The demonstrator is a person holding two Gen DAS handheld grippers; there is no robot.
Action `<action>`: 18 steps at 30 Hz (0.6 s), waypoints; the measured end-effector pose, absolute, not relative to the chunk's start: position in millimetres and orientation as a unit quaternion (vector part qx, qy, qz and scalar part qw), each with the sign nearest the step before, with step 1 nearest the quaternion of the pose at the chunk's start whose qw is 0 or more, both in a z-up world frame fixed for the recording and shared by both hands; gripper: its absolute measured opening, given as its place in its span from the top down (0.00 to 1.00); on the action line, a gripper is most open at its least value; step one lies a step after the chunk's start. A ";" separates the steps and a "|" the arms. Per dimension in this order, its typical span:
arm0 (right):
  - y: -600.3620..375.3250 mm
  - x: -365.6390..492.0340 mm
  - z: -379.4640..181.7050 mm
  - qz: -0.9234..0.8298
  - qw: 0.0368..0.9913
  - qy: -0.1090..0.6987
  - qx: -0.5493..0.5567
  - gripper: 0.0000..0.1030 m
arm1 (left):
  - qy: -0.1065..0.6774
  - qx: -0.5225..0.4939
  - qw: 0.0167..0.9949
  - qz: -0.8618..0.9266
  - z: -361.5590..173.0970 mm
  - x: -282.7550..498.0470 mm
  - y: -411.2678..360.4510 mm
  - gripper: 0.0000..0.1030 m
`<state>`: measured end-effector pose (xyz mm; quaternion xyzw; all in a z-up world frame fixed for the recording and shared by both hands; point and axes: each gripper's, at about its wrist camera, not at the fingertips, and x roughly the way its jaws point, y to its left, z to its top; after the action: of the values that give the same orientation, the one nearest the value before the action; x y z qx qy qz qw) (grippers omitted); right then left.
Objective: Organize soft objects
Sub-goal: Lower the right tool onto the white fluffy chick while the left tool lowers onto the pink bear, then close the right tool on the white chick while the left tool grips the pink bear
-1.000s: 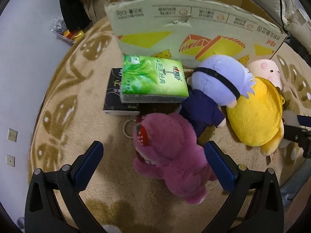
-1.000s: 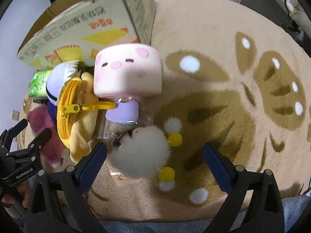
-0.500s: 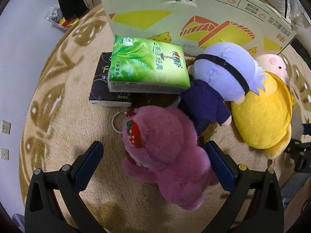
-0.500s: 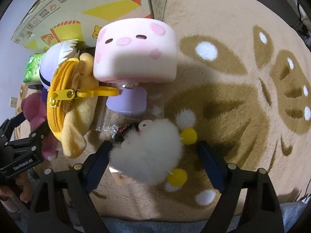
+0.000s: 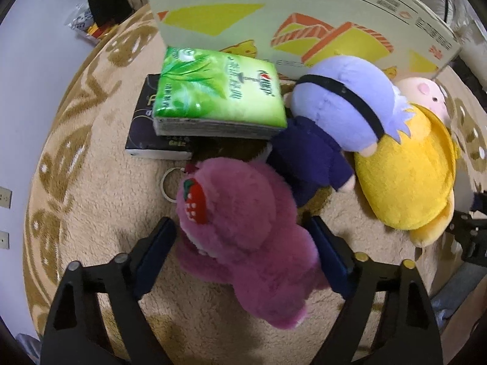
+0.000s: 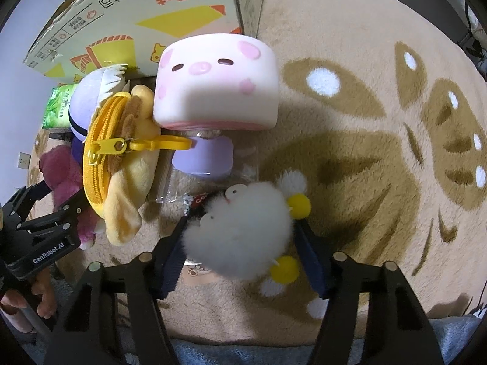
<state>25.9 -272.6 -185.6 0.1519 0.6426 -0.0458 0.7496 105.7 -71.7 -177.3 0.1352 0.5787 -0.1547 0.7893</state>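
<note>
My left gripper (image 5: 243, 243) is shut on a magenta plush bear (image 5: 243, 228) with a strawberry patch, its pads pressing both flanks on the rug. My right gripper (image 6: 240, 243) is shut on a fluffy white plush (image 6: 240, 231) with yellow pompoms. Beyond lie a lilac-headed doll (image 5: 338, 103), a yellow plush pouch (image 5: 404, 176) with its zipper showing in the right wrist view (image 6: 100, 152), and a pink pig cushion (image 6: 216, 88). The left gripper also shows in the right wrist view (image 6: 39, 222).
A large cardboard box (image 5: 304, 12) stands behind the toys. A green tissue pack (image 5: 219, 91) lies on a black box (image 5: 152, 140). A key ring (image 5: 169, 182) lies on the beige patterned rug (image 6: 365, 152). A clear bag holds a lilac item (image 6: 207, 158).
Both grippers moved forward and closed: the left one around the magenta bear, the right one around the white plush.
</note>
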 end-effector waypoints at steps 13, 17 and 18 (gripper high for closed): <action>-270.6 17.7 -177.6 -0.045 0.754 0.638 0.151 0.60 | 0.576 0.143 0.792 -0.142 -171.8 90.8 -64.9 0.28; -268.2 14.3 -170.8 -0.031 0.759 0.631 0.158 0.66 | 0.570 0.147 0.795 -0.145 -167.1 83.9 -61.8 0.30; -266.8 13.7 -168.6 -0.029 0.760 0.630 0.156 0.67 | 0.568 0.150 0.796 -0.145 -166.2 81.5 -62.0 0.30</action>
<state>13.7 -266.8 -168.6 0.1558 0.6299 -0.0293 0.7603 81.5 -62.0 -166.2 0.1503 0.5679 -0.1446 0.7962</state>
